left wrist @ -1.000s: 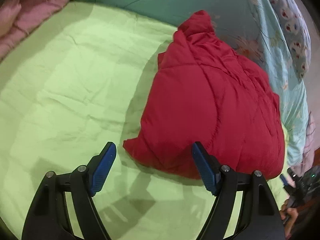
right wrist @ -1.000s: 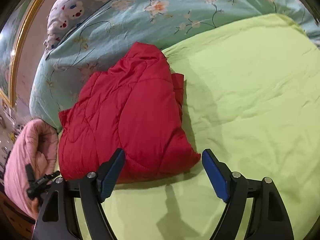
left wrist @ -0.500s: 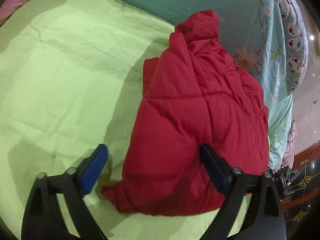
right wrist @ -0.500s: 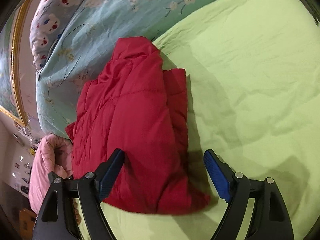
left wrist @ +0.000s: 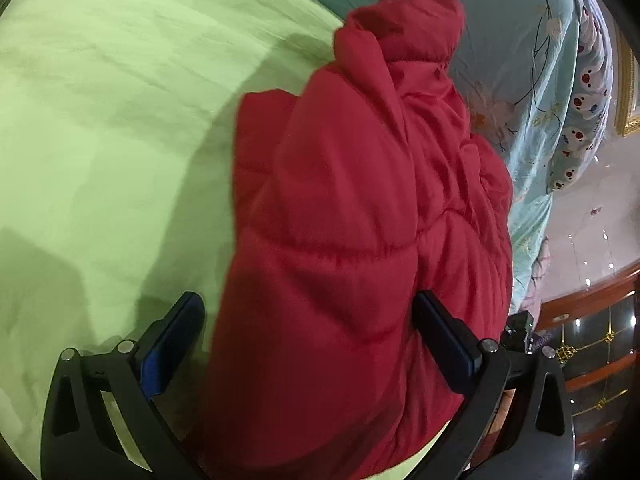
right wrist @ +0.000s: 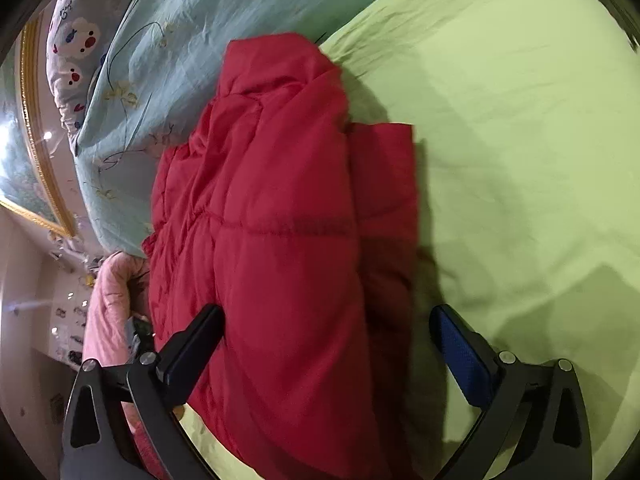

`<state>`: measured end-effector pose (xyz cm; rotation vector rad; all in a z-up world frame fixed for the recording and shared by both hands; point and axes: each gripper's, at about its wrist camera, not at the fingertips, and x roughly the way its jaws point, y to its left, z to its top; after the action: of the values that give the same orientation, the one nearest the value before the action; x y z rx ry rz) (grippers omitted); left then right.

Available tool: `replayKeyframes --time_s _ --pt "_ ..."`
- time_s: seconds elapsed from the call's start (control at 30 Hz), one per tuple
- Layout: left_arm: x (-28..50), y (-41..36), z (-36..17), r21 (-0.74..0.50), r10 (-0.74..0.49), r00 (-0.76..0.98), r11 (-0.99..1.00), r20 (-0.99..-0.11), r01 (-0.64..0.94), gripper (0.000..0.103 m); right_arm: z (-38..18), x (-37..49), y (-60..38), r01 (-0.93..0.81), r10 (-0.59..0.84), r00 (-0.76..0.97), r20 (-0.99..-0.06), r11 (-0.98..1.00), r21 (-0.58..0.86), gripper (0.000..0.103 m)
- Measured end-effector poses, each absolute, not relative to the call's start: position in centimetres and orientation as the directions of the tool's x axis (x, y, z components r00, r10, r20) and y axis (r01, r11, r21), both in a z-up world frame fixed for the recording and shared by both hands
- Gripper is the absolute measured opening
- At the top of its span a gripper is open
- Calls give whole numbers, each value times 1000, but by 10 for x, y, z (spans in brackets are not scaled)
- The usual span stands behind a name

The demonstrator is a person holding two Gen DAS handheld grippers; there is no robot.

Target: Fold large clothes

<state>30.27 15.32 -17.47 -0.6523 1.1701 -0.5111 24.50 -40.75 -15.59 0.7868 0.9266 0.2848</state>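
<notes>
A red quilted jacket (left wrist: pixel 340 200) lies folded in a thick bundle on the light green bed sheet (left wrist: pixel 100 140), its collar end toward the floral quilt. My left gripper (left wrist: pixel 308 300) stands wide open astride the jacket's near end, one finger beside its edge over the sheet, the other against the puffy fabric. In the right wrist view the same jacket (right wrist: pixel 280 220) fills the space between the jaws of my right gripper (right wrist: pixel 326 312). Those jaws are opening: the left finger rests against the fabric, the right finger hangs over the green sheet (right wrist: pixel 520 160), apart from the jacket.
A pale blue floral quilt (left wrist: pixel 528 72) lies heaped behind the jacket, with a cartoon-print pillow (right wrist: pixel 80 52) beyond it. Pink bedding (right wrist: pixel 108 300) sits at the bed's edge. Dark wooden furniture (left wrist: pixel 600 340) stands past the bed.
Both grippers came forward and down over the jacket, which now sits between each pair of jaws instead of ahead of them. Both pairs of jaws have spread wider.
</notes>
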Motion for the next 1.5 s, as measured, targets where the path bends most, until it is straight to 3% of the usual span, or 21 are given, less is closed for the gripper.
replayKeyframes --time_s 0.2,0.3,0.37,0.43,0.47,0.57,0.67,1.1,1.5 --pt "306 129 -169 -680 -679 295 724 -672 118 103 -157 264 -391 69 575 533 -620 701 710 102" --pt "301 126 -164 -662 -674 311 732 -670 160 91 -156 271 -380 56 573 517 -636 719 693 97" --pt "295 128 -160 -664 -681 322 726 -658 180 81 -157 270 -381 46 593 513 -620 702 710 81" --pt "293 129 -154 -654 -677 339 730 -653 200 69 -158 267 -381 37 610 516 -602 686 727 72" --pt "290 129 -150 -644 -672 347 736 -654 210 67 -158 266 -381 32 616 516 -595 680 733 64" --pt "280 126 -136 -614 -654 377 753 -656 236 57 -153 260 -379 16 626 525 -576 670 742 51" --pt "272 128 -126 -603 -649 399 757 -648 252 50 -145 255 -376 6 616 537 -576 680 733 45" --pt "216 117 -90 -574 -657 434 752 -616 324 45 -112 200 -354 -58 623 538 -568 700 712 41" --pt "118 135 -86 -582 -654 437 754 -618 305 45 -101 116 -327 -99 639 513 -573 707 700 41"
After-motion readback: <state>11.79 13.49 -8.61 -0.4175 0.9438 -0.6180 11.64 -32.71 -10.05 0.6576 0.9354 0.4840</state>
